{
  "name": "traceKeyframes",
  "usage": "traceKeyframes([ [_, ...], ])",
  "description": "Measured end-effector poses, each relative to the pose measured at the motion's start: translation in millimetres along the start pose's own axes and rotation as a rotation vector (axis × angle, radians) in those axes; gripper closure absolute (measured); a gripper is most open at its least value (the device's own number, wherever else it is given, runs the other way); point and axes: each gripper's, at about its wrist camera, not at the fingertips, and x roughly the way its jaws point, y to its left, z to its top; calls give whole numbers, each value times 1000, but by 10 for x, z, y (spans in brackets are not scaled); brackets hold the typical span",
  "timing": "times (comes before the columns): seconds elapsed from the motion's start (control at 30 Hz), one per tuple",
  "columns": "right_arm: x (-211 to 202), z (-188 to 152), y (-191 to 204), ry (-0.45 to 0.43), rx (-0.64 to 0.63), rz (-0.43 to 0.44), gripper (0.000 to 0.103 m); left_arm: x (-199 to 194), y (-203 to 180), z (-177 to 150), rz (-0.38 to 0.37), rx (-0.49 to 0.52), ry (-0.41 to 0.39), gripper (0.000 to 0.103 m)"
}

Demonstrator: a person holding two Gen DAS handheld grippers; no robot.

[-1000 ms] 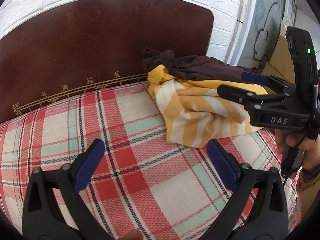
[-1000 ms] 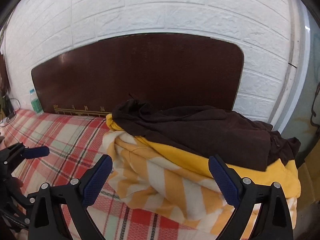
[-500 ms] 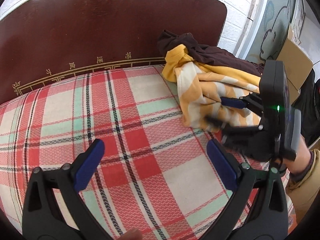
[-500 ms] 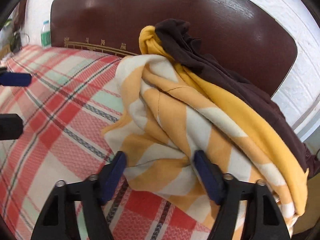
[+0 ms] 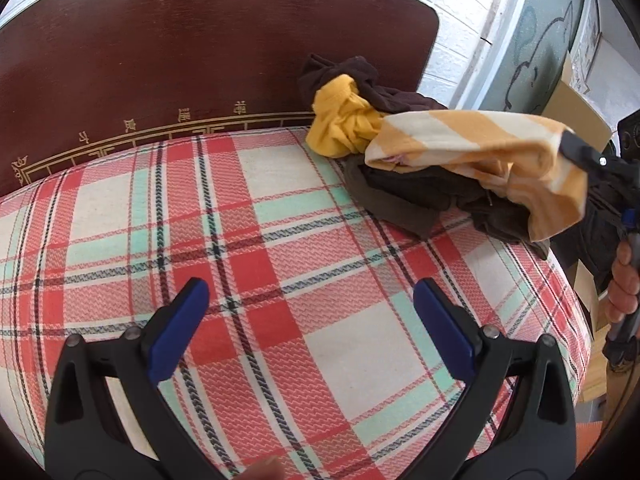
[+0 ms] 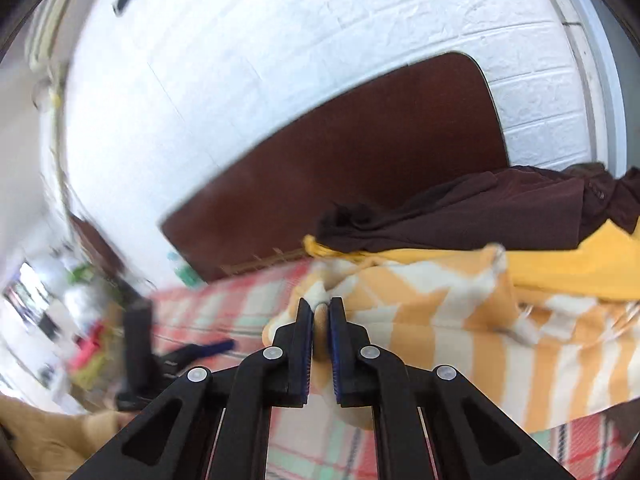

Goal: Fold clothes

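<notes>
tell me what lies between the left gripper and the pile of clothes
Only bare plaid bedcover: in the left wrist view nothing lies between the open left gripper and the pile of clothes.

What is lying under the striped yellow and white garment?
Under the striped garment, dark brown clothes lie on the plaid cover. How far they continue beneath it is hidden.

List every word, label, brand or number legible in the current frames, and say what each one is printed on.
No text can be read with confidence.
Four gold characters on the dark brown wooden headboard, above its gold fret border: too small and distorted to read.
Paper sheet on the wall at far right: print too small.
Right wrist view: motion-blurred, nothing legible.
</notes>
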Motion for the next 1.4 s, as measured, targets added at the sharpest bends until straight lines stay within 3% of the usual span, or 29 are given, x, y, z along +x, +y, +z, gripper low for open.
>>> traceKeyframes([
  [0.17,-337,65,198,-63,79,166,96,-79,-157,-45,-37,43,2,1],
  [0.3,-691,102,582,-148,27,364,101,-216,-215,-74,-62,60,-16,1],
  [0.33,-798,116,748,-174,-20,377,101,-249,-212,-77,-71,61,-18,1],
  [0.43,-969,184,1045,-209,-136,214,95,-360,-224,-135,-72,76,-37,1],
  [0.5,-794,165,994,-121,-174,86,59,-394,-221,-180,-73,81,-40,1],
  [0.53,-639,132,923,-66,-194,-15,31,-392,-212,-201,-81,78,-33,1],
  [0.57,-439,66,808,2,-208,-126,27,-377,-212,-225,-88,77,-25,1],
  [0.63,-23,-98,536,149,-224,-318,28,-328,-235,-269,-105,75,-5,1],
  [0.67,118,-177,395,197,-200,-346,28,-295,-257,-279,-121,73,10,1],
  [0.73,263,-318,146,241,-116,-340,29,-187,-339,-279,-177,80,41,1],
  [0.8,243,-429,-76,229,-12,-317,29,-16,-449,-229,-212,92,77,1],
  [0.97,123,-586,-456,234,145,-268,26,419,-572,-16,-255,40,140,1],
  [1.2,434,-823,-415,303,-39,-248,24,935,-643,154,-386,-60,253,1],
  [1.27,538,-852,-391,300,-101,-279,22,986,-643,139,-430,-91,280,3],
  [1.33,593,-843,-345,290,-140,-284,22,1028,-659,123,-461,-104,309,15],
  [1.37,614,-831,-340,294,-142,-293,30,1044,-675,113,-470,-102,326,33],
  [1.4,635,-819,-334,297,-143,-302,40,1059,-691,104,-480,-99,342,58],
])
